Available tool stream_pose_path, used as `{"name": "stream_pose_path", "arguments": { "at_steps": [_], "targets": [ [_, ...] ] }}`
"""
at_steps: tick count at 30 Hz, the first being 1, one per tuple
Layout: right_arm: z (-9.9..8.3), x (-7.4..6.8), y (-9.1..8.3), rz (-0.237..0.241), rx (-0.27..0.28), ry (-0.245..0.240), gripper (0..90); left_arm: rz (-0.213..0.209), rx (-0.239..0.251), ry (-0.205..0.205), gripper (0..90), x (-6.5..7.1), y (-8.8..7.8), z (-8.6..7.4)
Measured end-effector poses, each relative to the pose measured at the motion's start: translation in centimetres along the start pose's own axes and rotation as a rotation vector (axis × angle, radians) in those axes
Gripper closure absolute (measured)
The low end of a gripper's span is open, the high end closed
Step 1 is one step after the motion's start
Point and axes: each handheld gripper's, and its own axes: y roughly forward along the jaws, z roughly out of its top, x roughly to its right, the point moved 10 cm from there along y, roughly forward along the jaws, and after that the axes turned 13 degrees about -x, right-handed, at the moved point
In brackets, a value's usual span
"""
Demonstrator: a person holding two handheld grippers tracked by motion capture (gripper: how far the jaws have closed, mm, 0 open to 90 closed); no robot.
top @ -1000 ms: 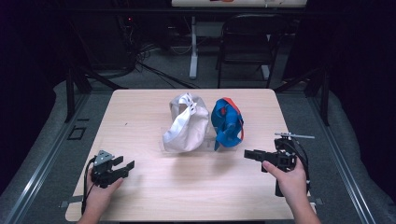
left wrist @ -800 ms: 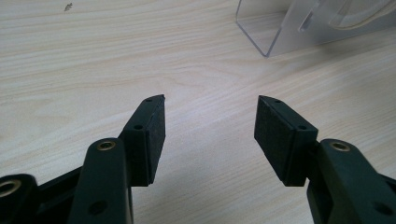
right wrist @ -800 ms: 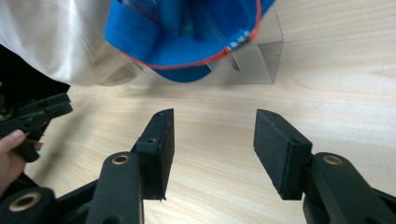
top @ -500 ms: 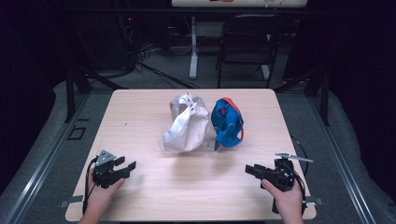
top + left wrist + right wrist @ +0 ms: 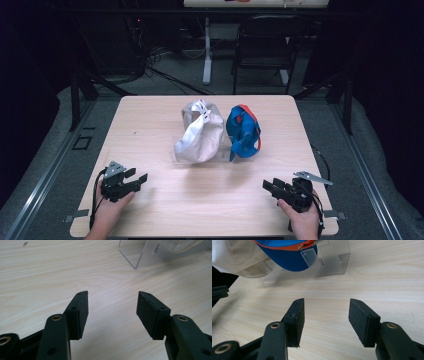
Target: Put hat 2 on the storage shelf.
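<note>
A white cap (image 5: pixel 199 132) and a blue cap with orange trim (image 5: pixel 242 131) rest side by side on a clear plastic stand (image 5: pixel 226 150) at the table's middle. My left gripper (image 5: pixel 138 179) lies low at the front left, open, with bare wood between its pads (image 5: pixel 113 293). At the front right my right gripper (image 5: pixel 268 185) is open over bare wood (image 5: pixel 326 301); its jaws have just been opening slightly, with nothing between them. The right gripper view has the blue cap (image 5: pixel 287 261), the white cap (image 5: pixel 232 257) and the stand (image 5: pixel 332 262) ahead.
The light wooden table (image 5: pixel 150 115) has bare surface all around the stand. A corner of the stand (image 5: pixel 150 255) shows in the left gripper view. Behind the table stand a dark chair (image 5: pixel 265 55) and a white post (image 5: pixel 207 55) amid floor cables.
My right gripper has come down and back toward the table's front right edge. The left gripper and both caps have stayed where they were.
</note>
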Motion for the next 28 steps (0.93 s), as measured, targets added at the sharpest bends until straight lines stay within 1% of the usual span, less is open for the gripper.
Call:
{"name": "stream_pose_path", "arguments": {
  "at_steps": [1,2,5,11,13,15,23,24,25,28],
  "targets": [
    [-0.1,0.0,0.2,-0.006,-0.005,0.001,47.0,0.0,0.0,0.0,43.6,0.0,0.0,0.0],
    [-0.2,0.0,0.5,-0.013,-0.005,-0.003,47.0,-0.005,-0.01,0.008,43.6,0.1,0.0,-0.1],
    [-0.4,-0.3,1.0,-0.024,-0.013,-0.021,47.0,-0.007,-0.004,0.011,43.5,0.2,0.1,0.0],
    [-0.7,-0.8,1.7,-0.028,-0.014,-0.05,45.6,-0.014,-0.021,0.014,43.4,0.3,0.2,-0.2],
    [-0.8,-0.9,1.8,-0.031,-0.02,-0.057,45.3,-0.016,-0.012,0.012,43.4,0.4,0.3,-0.1],
    [-0.9,-0.9,2.0,-0.033,-0.024,-0.058,45.2,-0.018,-0.012,0.013,43.4,0.4,0.4,-0.1],
    [-0.8,-0.7,1.9,-0.045,-0.013,-0.055,45.0,-0.013,-0.007,0.015,43.5,0.4,0.3,-0.1],
    [-0.8,-0.7,1.9,-0.045,-0.011,-0.055,45.0,-0.01,-0.015,0.023,43.6,0.4,0.3,-0.1],
    [-0.8,-0.6,1.9,-0.045,-0.011,-0.055,44.9,-0.014,-0.008,0.022,43.6,0.6,0.4,-0.1],
    [-0.7,-0.6,1.8,-0.044,-0.006,-0.053,44.9,-0.015,-0.022,0.031,43.8,0.7,0.4,-0.1]
  ]
}}
